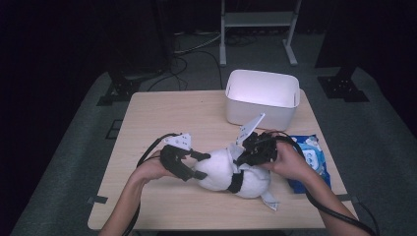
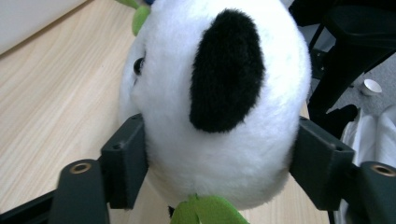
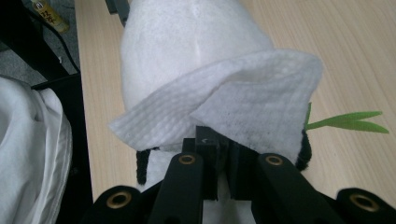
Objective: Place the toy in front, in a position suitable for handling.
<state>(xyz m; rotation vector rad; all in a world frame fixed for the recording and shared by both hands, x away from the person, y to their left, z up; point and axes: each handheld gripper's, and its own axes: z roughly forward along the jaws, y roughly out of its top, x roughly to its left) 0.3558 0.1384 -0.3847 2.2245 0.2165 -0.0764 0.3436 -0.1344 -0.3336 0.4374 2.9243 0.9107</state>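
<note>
A panda plush toy (image 1: pixel 231 172) is lying on its side near the front middle of the wooden table (image 1: pixel 162 113), between the two grippers. The left gripper (image 1: pixel 196 164) is clamped on the toy's head, one jaw at each side; in the left gripper view the pile is seen dented at both pads. The right gripper (image 1: pixel 244 156) is pinched together on a white wipe (image 3: pixel 233 100), which is draped against the toy's body.

Handling, as judged: the toy is light, soft and springy, not fragile; a firm squeeze across the round head is the best hold, since the plush gives and may slip from a shallow grip. The wipe is limp and thin, best held at an edge, as it is now.

Containers: a white bin (image 1: pixel 263 98) stands at the far right of the table; its inside appears empty, though the near wall hides part of the floor. A blue wipe packet (image 1: pixel 311 157) lies just right of the right hand.
</note>
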